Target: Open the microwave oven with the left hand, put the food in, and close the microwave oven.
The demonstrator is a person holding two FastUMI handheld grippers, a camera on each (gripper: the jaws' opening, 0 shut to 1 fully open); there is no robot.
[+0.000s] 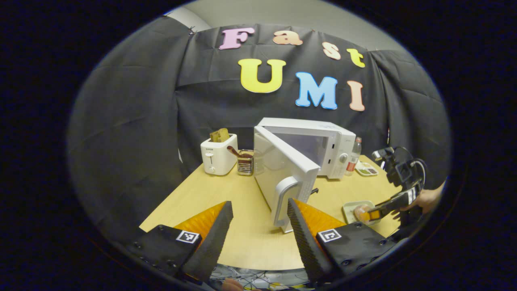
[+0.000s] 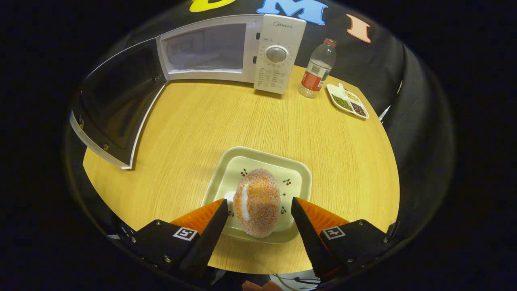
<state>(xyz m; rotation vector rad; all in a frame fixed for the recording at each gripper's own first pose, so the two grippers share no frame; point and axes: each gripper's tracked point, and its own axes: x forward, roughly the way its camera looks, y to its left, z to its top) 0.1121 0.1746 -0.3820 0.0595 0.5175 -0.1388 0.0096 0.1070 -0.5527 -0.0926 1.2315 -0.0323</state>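
Sitting on a plate (image 2: pixel 297 178) before the open microwave (image 2: pixel 226 50), the bun (image 2: pixel 257 202) looks soft and light, so the right tongs (image 2: pixel 258 220), apart astride it, should pinch its sides gently.

From the left gripper view we look level across the tabletop (image 1: pixel 242 238) from its near edge toward the microwave (image 1: pixel 319 141). From the right gripper view we look steeply down, close above the plate (image 2: pixel 258 161). Both take in microwave and plate.
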